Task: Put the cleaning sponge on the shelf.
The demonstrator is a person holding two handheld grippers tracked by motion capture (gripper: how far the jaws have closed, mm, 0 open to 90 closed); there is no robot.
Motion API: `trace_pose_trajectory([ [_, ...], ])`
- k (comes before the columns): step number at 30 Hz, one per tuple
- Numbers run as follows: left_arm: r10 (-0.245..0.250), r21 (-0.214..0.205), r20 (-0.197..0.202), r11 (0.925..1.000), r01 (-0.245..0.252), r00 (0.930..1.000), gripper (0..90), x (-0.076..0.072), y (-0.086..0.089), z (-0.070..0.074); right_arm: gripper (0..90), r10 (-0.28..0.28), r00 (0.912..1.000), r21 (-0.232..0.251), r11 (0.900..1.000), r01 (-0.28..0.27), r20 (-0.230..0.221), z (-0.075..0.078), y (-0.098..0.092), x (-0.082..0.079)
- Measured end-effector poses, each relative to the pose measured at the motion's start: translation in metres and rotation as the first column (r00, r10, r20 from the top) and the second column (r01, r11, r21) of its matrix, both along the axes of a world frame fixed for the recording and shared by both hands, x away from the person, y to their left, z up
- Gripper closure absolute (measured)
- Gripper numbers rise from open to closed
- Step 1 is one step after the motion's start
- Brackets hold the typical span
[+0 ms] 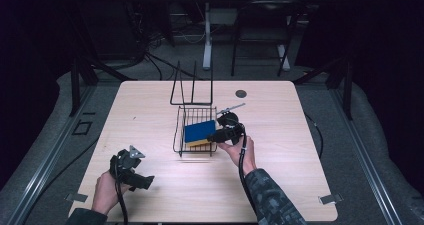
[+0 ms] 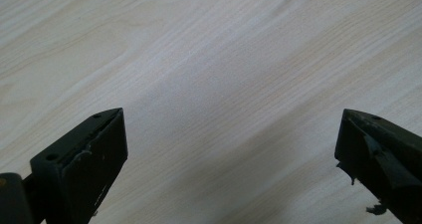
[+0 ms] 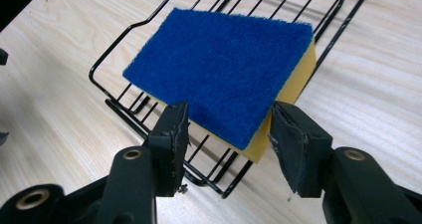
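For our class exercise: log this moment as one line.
right gripper: open at sponge | sponge: in wire basket | left gripper: open, idle above table

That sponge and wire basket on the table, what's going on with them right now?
A person is working at a wooden table with a gripper in each hand. The right gripper is at a blue and yellow sponge that lies in a black wire basket; its jaws sit on either side of the sponge's near corner without visibly pressing on it. The left gripper is off to the side over bare table, jaws wide open and holding nothing.
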State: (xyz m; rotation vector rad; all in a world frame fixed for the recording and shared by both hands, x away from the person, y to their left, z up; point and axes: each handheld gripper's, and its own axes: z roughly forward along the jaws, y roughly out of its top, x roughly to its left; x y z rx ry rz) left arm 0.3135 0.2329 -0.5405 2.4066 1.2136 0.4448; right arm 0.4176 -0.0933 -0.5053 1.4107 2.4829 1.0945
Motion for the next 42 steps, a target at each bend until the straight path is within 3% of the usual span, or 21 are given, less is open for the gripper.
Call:
trace_pose_trajectory([
  [10,-0.005,0.001,0.001,1.0000,0.005,1.0000,0.3,0.000,-0.001,0.000,47.0,0.025,0.9996,-0.015,0.9996,-0.025,-0.013,-0.002,0.006,-0.006],
  [15,-0.007,0.002,0.001,1.0000,0.007,1.0000,0.3,-0.001,-0.001,0.000,43.7,0.029,0.9985,-0.037,0.9988,-0.031,-0.046,-0.003,0.006,-0.007],
  [16,-0.007,0.002,0.001,1.0000,0.007,1.0000,0.4,-0.001,-0.001,0.000,39.7,0.024,0.9989,-0.034,0.9991,-0.025,-0.040,-0.004,0.006,-0.007],
  [22,-0.003,-0.002,0.001,1.0000,0.003,1.0000,0.3,-0.001,0.000,0.000,37.0,0.018,0.9998,-0.033,0.9993,-0.018,-0.004,-0.001,0.003,-0.012],
  [31,-0.005,0.003,0.007,1.0000,0.005,1.0000,0.3,-0.002,0.000,0.001,27.5,0.004,0.9994,-0.047,0.9989,-0.002,0.033,0.015,-0.019,-0.025],
  [42,-0.006,-0.001,0.000,1.0000,0.006,1.0000,0.3,-0.002,-0.001,0.000,17.9,-0.004,0.9957,-0.084,0.9964,0.011,0.093,0.038,-0.059,-0.053],
])
